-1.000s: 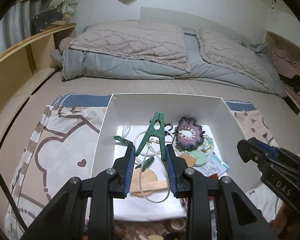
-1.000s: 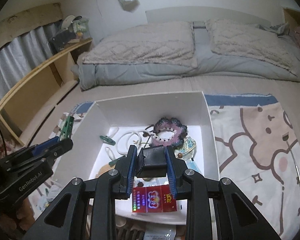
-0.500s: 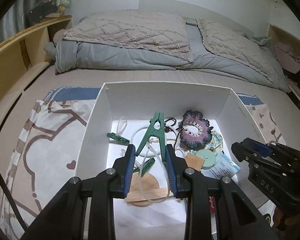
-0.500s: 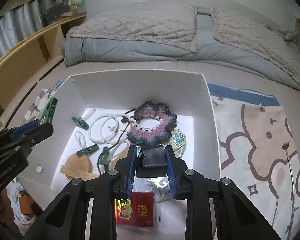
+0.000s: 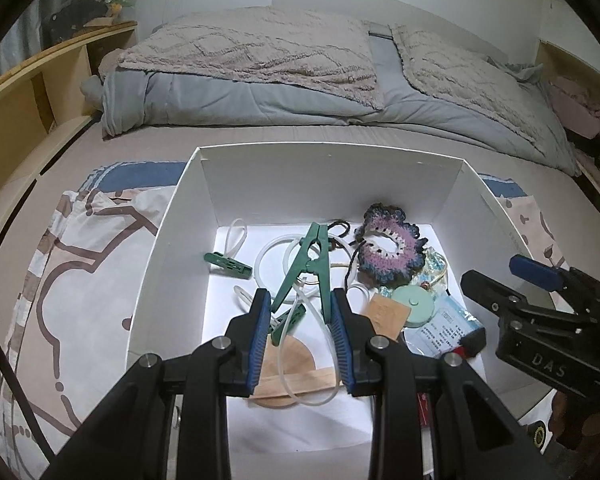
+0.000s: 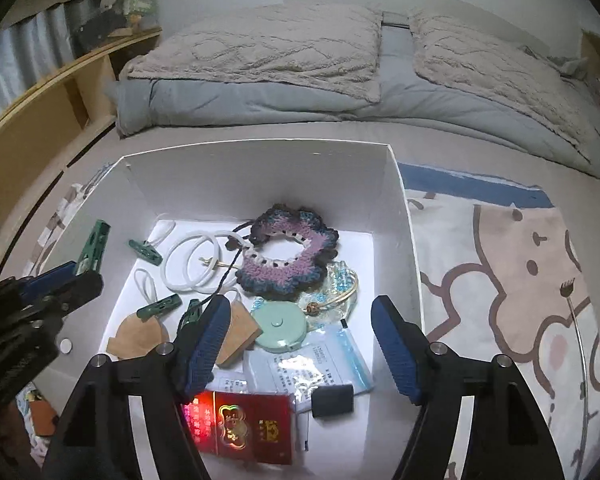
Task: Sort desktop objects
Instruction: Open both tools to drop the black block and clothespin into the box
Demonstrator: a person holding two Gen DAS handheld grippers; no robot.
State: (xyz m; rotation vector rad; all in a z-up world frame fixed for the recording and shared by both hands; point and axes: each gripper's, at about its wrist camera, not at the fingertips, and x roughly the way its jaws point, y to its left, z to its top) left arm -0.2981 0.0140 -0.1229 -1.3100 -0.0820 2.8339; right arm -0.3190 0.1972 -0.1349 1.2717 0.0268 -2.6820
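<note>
Dropping things into the white box (image 6: 404, 240) is the step in hand, and both grippers hang over it. The right gripper (image 6: 300, 344) has its jaws opening, with nothing pressed between the pads; a small black block (image 6: 332, 400) lies on the box floor below them, beside the red packet (image 6: 244, 432) and partly on a clear zip bag (image 6: 332, 356). Whether the block has fully settled is hard to tell from this angle. The left gripper (image 5: 300, 332) is clamped on the two handle ends of a large green clothespin (image 5: 310, 264), whose nose points away over the white tubing (image 5: 276, 256) and the crocheted scrunchie (image 5: 388, 248).

To do this well, the person would likely let the right jaws spread fully before lifting, so that neither pad drags the block or the bag out again. The lift should go straight up, clear of the box's right wall. The left gripper seems best lowered toward a bare patch of the floor near the smaller green clips (image 5: 228, 266), then opened gently, since a squeezed clothespin may spring and skip when freed.
</note>
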